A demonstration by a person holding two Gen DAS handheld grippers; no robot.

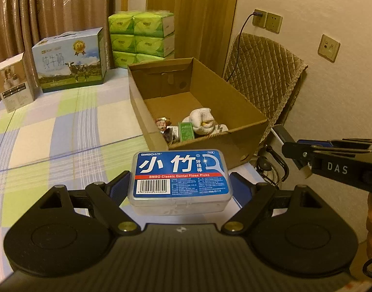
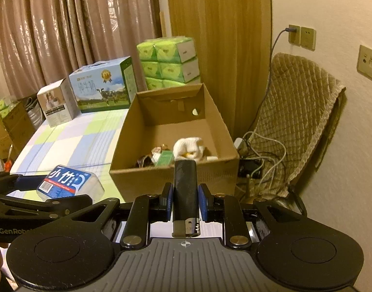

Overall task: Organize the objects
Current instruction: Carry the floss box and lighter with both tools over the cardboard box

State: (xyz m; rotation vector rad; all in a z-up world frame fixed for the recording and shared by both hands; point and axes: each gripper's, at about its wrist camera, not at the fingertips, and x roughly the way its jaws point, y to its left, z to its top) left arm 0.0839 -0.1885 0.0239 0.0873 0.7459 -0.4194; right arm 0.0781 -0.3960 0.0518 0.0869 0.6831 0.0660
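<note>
Centre of the left wrist view: clear plastic floss-pick case with a blue printed label (image 1: 179,181), held between the blue pads of the left gripper (image 1: 181,185). Jaws spread wide, pressing the case's two short ends; case looks carried above the checked tablecloth (image 1: 64,126), just short of the near wall of the open brown cardboard box (image 1: 210,143).

Right wrist view, lower centre: right gripper (image 2: 186,200) pinched tight on a slim black lighter with a metal top (image 2: 186,192), metal end toward the camera, body pointing at the box.

Box contents, near end, right of centre in both views: white knitted sock bundle (image 1: 201,120), small green packet (image 1: 186,131), a few dark wrapped bits too small to identify. Far half of the box floor bare.

Progress, as judged: some items already sorted into the box; floss case and lighter both in hand, neither yet over the rim. Remaining: carry each over the near wall and release inside. Milk carton (image 1: 71,60), small beige carton (image 1: 13,82) and green tissue packs (image 1: 142,39) stand at the upper left; whether they belong to the job I cannot tell.
</note>
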